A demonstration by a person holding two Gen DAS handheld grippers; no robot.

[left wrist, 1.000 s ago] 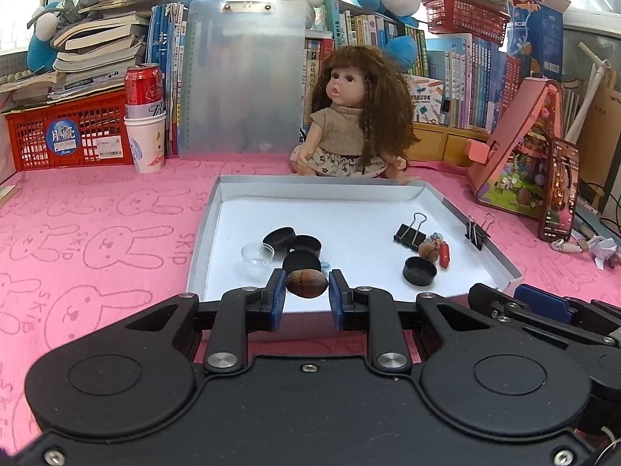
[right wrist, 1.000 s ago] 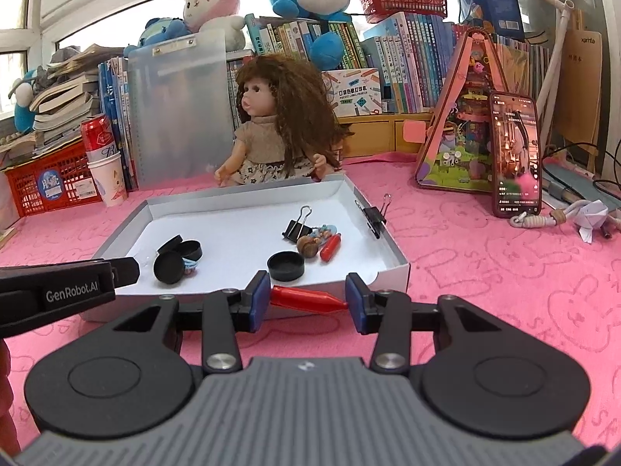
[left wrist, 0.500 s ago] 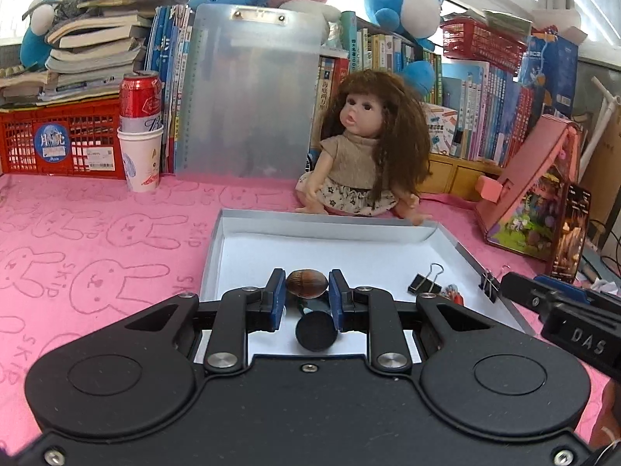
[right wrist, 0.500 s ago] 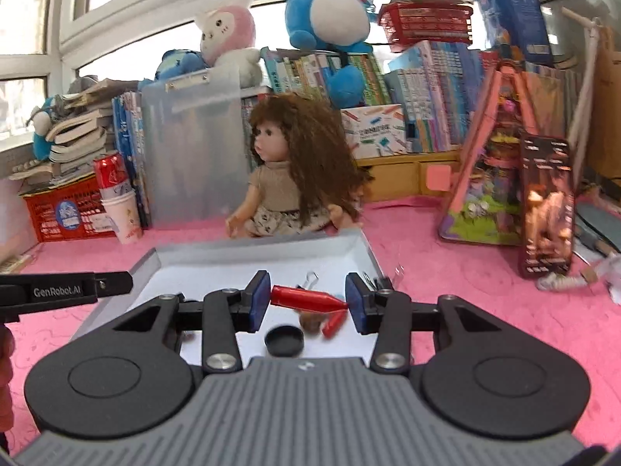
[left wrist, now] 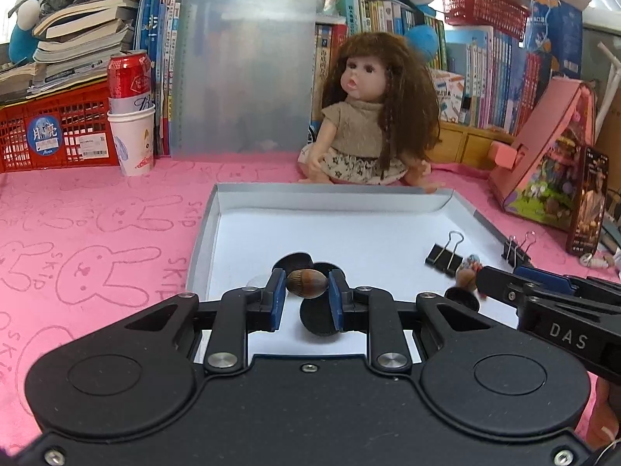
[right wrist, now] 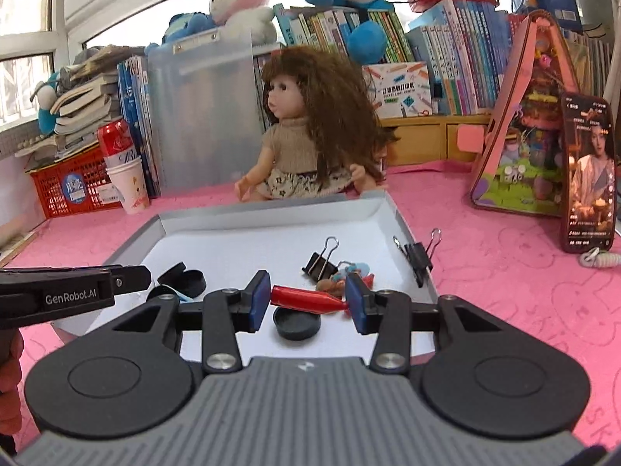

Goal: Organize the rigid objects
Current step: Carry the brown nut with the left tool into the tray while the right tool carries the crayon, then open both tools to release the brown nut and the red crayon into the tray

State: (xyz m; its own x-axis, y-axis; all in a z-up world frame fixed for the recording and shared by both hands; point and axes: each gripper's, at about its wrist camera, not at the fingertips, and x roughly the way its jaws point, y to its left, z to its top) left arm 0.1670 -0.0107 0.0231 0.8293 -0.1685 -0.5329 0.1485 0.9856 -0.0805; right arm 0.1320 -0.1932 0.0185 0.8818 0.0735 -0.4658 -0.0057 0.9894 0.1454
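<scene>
My left gripper is shut on a brown acorn and hangs over the near part of the shallow white tray. Black round caps lie in the tray under it. My right gripper is shut on a red chilli-shaped piece, held crosswise above a black cap in the same tray. A black binder clip, a small brown nut and coloured bits lie behind it. Another binder clip sits on the tray's right rim.
A doll sits right behind the tray. A clear clipboard, a red can in a paper cup, a red basket and rows of books stand at the back. A pink toy house and a phone stand at right.
Both grippers have moved forward over the tray with their loads, and the tray's contents now lie closer beneath them. The right gripper has tipped downward again since half a second ago.
</scene>
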